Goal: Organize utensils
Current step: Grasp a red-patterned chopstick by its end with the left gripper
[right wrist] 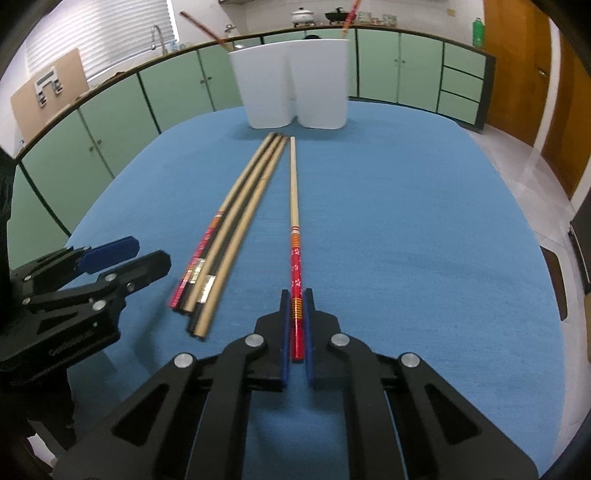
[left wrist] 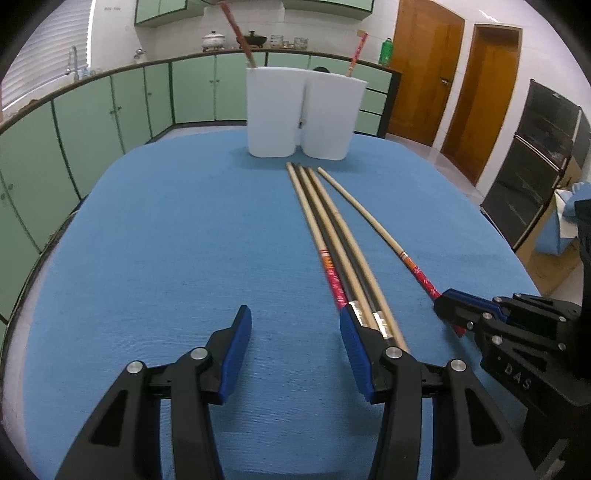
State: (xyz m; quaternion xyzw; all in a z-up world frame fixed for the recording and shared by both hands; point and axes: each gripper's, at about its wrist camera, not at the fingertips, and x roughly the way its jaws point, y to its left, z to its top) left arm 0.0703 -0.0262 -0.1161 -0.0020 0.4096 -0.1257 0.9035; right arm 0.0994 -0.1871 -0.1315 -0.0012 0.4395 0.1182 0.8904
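A white two-compartment holder (left wrist: 301, 114) stands at the far side of the blue table; it also shows in the right wrist view (right wrist: 291, 85). One red-handled chopstick leans out of each compartment (left wrist: 236, 31). My right gripper (right wrist: 296, 295) is shut on the red handle of a single chopstick (right wrist: 293, 184) that lies on the cloth pointing at the holder. A bundle of several chopsticks (right wrist: 236, 206) lies to its left. My left gripper (left wrist: 295, 317) is open and empty, its right finger (left wrist: 354, 343) touching the bundle's handle ends (left wrist: 343, 258).
The table wears a blue cloth (left wrist: 166, 240). Green kitchen cabinets (left wrist: 92, 118) run along the back and left. Wooden doors (left wrist: 454, 81) and a dark cabinet (left wrist: 535, 166) stand to the right of the table.
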